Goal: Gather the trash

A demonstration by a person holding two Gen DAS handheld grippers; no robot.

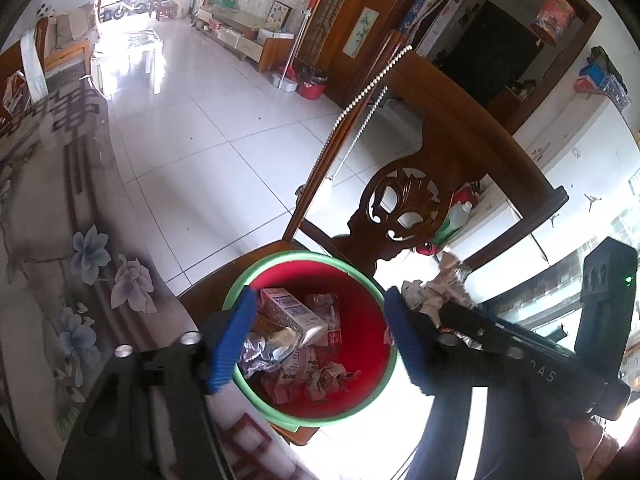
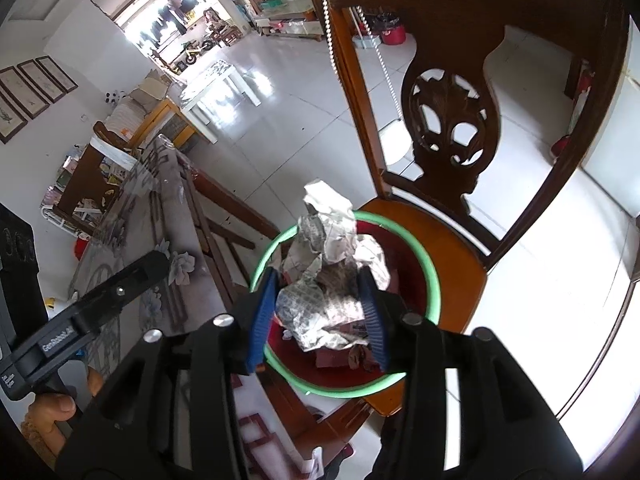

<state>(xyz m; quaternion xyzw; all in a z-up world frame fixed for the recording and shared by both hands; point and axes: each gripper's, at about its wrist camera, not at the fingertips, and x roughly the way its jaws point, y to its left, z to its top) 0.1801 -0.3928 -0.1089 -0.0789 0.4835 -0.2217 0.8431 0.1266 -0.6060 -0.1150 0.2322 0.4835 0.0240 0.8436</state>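
Home: carved chair [image 1: 404, 204], TV cabinet [image 1: 244, 32]

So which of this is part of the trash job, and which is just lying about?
Job:
- crumpled newspaper, gripped in right tongs
- red bin on chair seat
- carton in bin
- left tongs, open

Lying about:
- floral tablecloth
- bead string

The red bin [image 1: 360, 300] with its green rim [image 2: 434, 276] sits on a wooden chair seat [image 2: 452, 248], mouth open upward; the carved chair back [image 2: 452, 120] rises just behind it, blocking that side; the table edge [image 2: 168, 264] flanks the bin's other side; crumpled newspaper [image 2: 332, 272] clamped in the right gripper [image 2: 320, 308] hangs over the opening; cartons and wrappers [image 1: 292, 316] fill the bin's bottom.
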